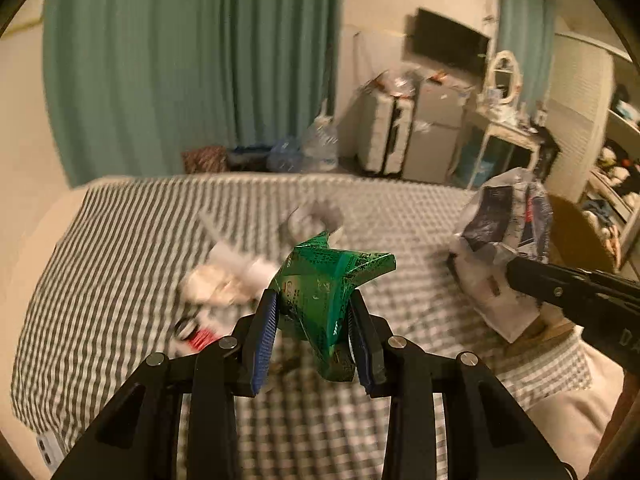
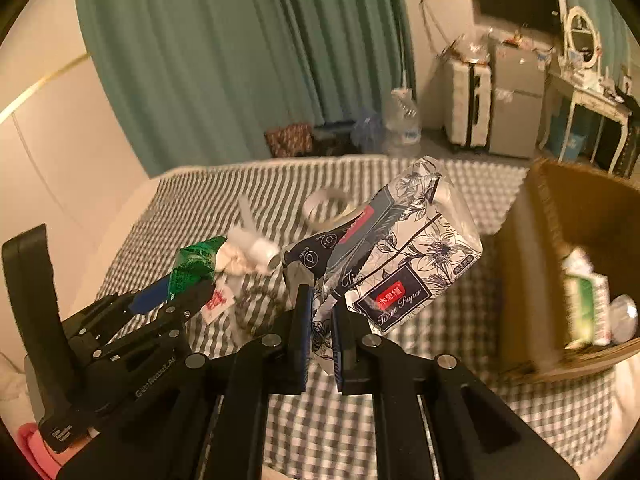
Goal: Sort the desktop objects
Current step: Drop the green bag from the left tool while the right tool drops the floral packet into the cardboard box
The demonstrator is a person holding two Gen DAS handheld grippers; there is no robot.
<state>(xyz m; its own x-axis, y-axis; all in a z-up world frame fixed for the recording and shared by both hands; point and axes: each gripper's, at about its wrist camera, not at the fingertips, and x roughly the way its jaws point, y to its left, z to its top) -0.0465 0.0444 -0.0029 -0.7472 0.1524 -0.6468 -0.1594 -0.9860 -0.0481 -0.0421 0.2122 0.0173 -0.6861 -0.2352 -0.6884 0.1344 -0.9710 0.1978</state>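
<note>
Green wrapper [image 1: 324,300] in left gripper [image 1: 314,308] — tissue pack [image 2: 400,264] in right gripper [image 2: 320,312]

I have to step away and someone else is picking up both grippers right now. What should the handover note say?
Left gripper: shut on the crumpled green packet, held above the checked cloth.
Right gripper: shut on the floral tissue pack, also lifted.
Cardboard box on the right already holds a few items.
Left: a tape roll, white scraps and a red-and-white sachet remain on the cloth.

the green carton [image 1: 328,300] looked glossy and creased; the tissue pack [image 2: 404,276] wore shiny printed plastic film; the bedspread [image 1: 120,240] was matt checked cloth; the box [image 2: 532,280] was rough brown cardboard.
</note>
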